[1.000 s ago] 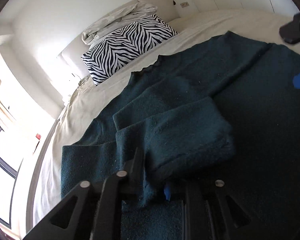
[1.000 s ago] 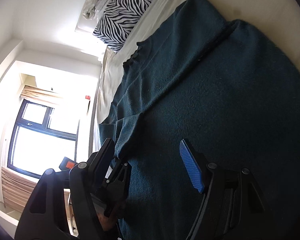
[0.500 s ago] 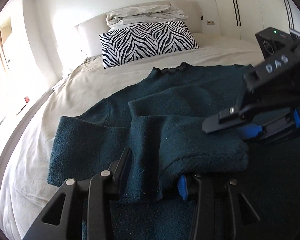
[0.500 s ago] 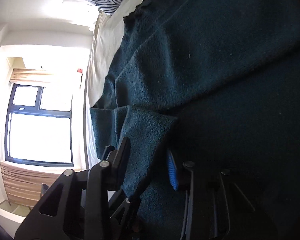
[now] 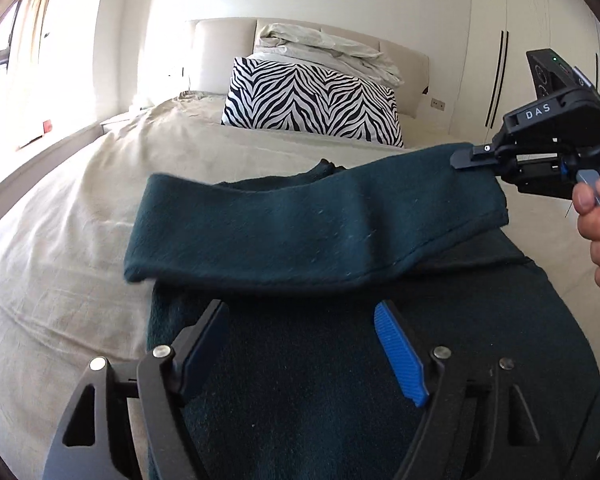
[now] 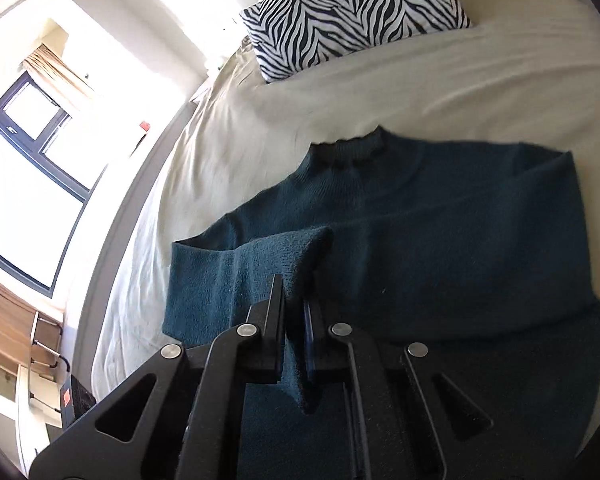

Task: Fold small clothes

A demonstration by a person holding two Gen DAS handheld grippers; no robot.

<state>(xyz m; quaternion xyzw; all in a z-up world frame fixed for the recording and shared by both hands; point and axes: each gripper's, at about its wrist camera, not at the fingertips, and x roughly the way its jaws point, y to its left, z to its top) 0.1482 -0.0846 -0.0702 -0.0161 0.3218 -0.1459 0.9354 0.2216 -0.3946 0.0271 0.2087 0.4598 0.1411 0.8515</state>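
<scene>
Between the 2 fingers of the right gripper (image 6: 294,320), the end of the sleeve (image 5: 316,228) is pinched and held up, stretched across the sweater (image 6: 440,240). The left gripper (image 5: 304,344) hangs above the sweater's lower part with its fingers spread wide, gripping nothing. The dark teal sweater lies flat on the bed (image 5: 60,240), collar toward the zebra pillow (image 5: 316,104) at the headboard end.
</scene>
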